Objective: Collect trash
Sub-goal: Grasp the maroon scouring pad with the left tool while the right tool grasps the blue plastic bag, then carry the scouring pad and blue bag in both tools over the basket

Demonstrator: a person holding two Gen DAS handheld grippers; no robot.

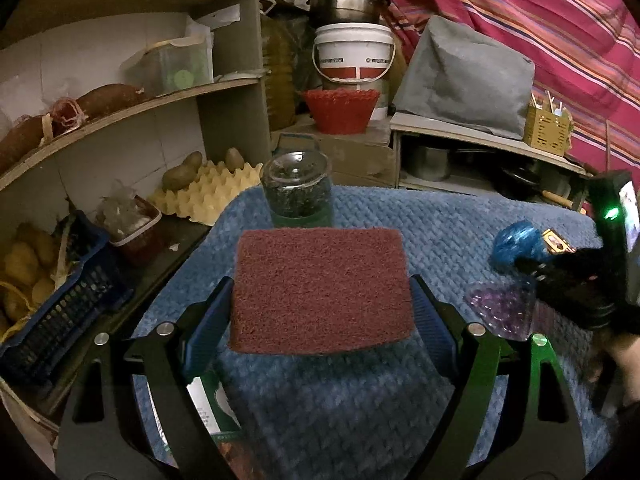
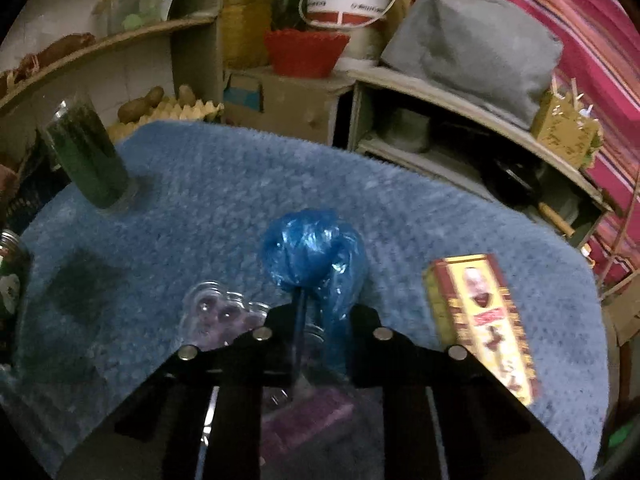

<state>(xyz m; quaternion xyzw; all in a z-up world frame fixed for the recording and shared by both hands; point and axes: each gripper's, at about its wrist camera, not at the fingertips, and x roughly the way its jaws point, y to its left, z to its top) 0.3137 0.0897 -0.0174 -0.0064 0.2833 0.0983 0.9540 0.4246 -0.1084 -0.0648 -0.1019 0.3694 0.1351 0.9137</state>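
Observation:
A maroon scouring pad (image 1: pixel 320 288) hangs above the blue cloth-covered table (image 1: pixel 360 400), with my left gripper (image 1: pixel 322 292) shut on its two side edges. To the right, my right gripper (image 2: pixel 324 312) is shut on the tail of a knotted blue plastic bag (image 2: pixel 312 248); the bag's ball sticks out ahead of the fingertips. In the left wrist view the same blue plastic bag (image 1: pixel 516 244) and right gripper (image 1: pixel 532 272) appear at the right edge. A clear plastic blister tray (image 2: pixel 216 312) with purple pieces lies just left of the right gripper.
A gold and red box (image 2: pixel 480 320) lies on the cloth to the right. A glass jar (image 1: pixel 296 192) of dark leaves stands at the far edge. Shelves with a blue basket (image 1: pixel 60 312) and an egg tray (image 1: pixel 208 196) border the left side. A red basket (image 1: pixel 340 110) sits behind.

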